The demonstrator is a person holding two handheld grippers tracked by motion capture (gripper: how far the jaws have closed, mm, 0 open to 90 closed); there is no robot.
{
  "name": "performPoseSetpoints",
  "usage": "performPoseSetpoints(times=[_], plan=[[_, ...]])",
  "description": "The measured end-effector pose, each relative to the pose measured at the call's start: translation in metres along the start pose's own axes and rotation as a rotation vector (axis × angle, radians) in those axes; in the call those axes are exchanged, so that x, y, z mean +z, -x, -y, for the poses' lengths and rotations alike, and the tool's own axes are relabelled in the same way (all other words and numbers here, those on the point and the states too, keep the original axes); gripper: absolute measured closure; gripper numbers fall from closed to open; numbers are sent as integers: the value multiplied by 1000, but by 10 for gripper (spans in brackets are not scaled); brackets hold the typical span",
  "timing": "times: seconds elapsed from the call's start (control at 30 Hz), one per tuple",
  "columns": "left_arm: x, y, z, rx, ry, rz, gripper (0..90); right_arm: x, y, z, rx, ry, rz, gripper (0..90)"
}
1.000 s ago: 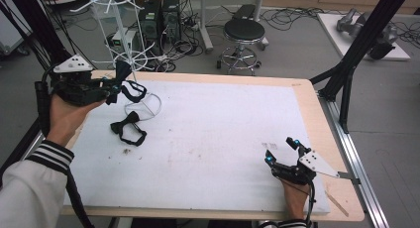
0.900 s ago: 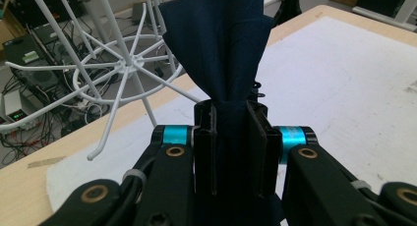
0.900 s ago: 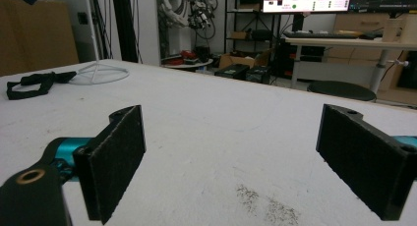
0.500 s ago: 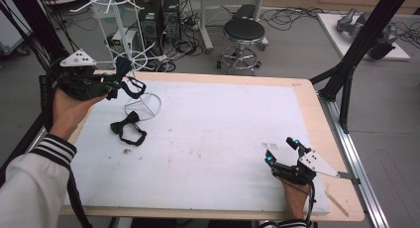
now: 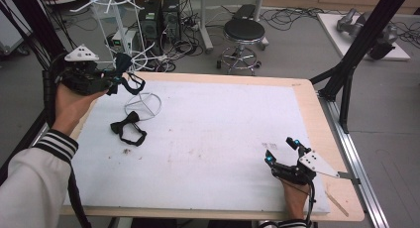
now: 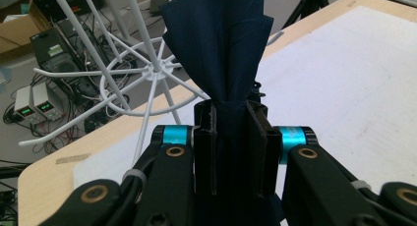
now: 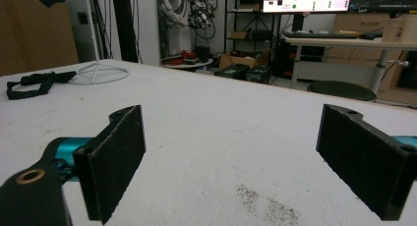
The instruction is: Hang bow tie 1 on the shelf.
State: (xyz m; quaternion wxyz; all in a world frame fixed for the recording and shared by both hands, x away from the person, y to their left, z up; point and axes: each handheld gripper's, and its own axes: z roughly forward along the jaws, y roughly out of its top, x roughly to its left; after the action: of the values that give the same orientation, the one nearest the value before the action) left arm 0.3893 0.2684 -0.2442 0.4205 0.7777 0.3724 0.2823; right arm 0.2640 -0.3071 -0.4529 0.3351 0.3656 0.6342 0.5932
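My left gripper (image 5: 111, 82) is held above the table's far left corner, shut on a dark navy bow tie (image 5: 123, 64) whose strap loop hangs below it. In the left gripper view the bow tie (image 6: 221, 49) fans up out of the closed jaws, right in front of the spokes of a white wire rack (image 6: 156, 69). The rack's ring base (image 5: 142, 105) stands on the white mat. A second black bow tie (image 5: 128, 128) lies flat on the mat near the rack's base. My right gripper (image 5: 282, 149) rests open at the front right, with nothing between its pads (image 7: 118, 162).
The white mat (image 5: 223, 124) covers most of the wooden table (image 5: 317, 114). Behind the table are a black stool (image 5: 246, 29) and computer cases (image 5: 158, 15). A black frame post (image 5: 356, 49) rises at the far right corner.
My left gripper has lifted slightly up and to the far left with the navy bow tie in it. The right gripper has stayed in place.
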Motion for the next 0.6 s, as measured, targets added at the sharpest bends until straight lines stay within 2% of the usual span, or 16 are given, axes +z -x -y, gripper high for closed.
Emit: performPoseSetpoints(times=[0.3,0.6], plan=[[6,-2,-1,11,-13,-18,753,0,0,0,-3,-1,-1,107],[11,-3,-2,2,-18,-38,753,0,0,0,-4,0,0,106]])
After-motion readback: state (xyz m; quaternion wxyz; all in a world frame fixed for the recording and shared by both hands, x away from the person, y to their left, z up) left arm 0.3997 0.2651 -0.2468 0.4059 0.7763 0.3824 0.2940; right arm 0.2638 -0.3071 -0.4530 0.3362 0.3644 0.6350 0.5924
